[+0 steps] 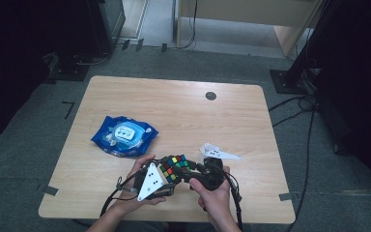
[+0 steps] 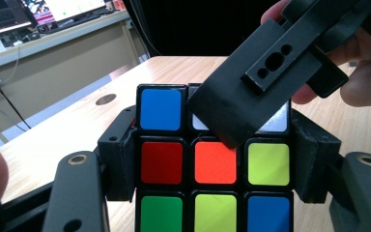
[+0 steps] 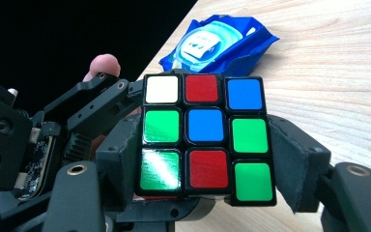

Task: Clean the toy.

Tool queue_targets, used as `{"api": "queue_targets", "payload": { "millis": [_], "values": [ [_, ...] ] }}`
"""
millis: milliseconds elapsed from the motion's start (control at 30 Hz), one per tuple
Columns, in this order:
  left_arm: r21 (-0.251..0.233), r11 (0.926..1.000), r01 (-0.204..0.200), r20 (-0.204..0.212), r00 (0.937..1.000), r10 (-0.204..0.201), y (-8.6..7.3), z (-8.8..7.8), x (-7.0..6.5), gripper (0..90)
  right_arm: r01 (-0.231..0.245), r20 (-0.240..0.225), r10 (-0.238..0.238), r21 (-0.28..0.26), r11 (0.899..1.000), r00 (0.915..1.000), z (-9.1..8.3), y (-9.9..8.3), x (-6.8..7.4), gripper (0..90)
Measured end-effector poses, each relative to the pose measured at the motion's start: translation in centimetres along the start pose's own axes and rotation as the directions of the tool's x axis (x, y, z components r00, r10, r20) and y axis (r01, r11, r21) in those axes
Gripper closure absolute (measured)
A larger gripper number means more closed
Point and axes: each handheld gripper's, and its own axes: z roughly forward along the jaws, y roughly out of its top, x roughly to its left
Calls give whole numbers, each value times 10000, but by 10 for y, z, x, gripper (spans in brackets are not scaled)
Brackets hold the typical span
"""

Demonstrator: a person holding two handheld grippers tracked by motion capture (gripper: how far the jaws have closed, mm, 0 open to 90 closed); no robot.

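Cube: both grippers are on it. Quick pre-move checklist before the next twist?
1. Left gripper pads on opposite sides of the cube: ok, it sits clamped between them.
2. Right gripper seated: cannot tell; its jaws flank the cube, but full pad contact is unclear.
3. Right jaw clear of the left gripper: not ok, in the left gripper view it lies across the cube's top row.
4. Cube layers square: ok, rows look aligned.
5. Wipes pack clear of the hands: ok.
6. Table under the cube: ok.
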Motion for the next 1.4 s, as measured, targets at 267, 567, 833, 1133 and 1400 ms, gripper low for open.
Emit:
{"api": "queue_targets", "payload": {
  "millis": [267,567,833,1133,1400],
  "values": [
    [695,9959,-580,-228,9980,597,-6,7,-2,317,133,141,-132,-48,9999,9998,-4,3,1,350],
    [1033,9926,-640,9,9979,643,-8,10,-2,308,71,-18,-71,158,9998,10000,-6,5,1,350],
    [888,9949,-473,42,9989,471,-4,5,0,337,471,-137,-470,103,9988,9988,-8,7,5,347],
    [796,9968,65,-86,9999,-59,0,5,2,341,646,-295,-662,-533,9965,9974,-6,4,6,338],
    [651,9967,485,-431,9980,-458,1,3,5,340,777,-150,-798,-1074,9912,9967,-1,-4,10,342]
  ]
}}
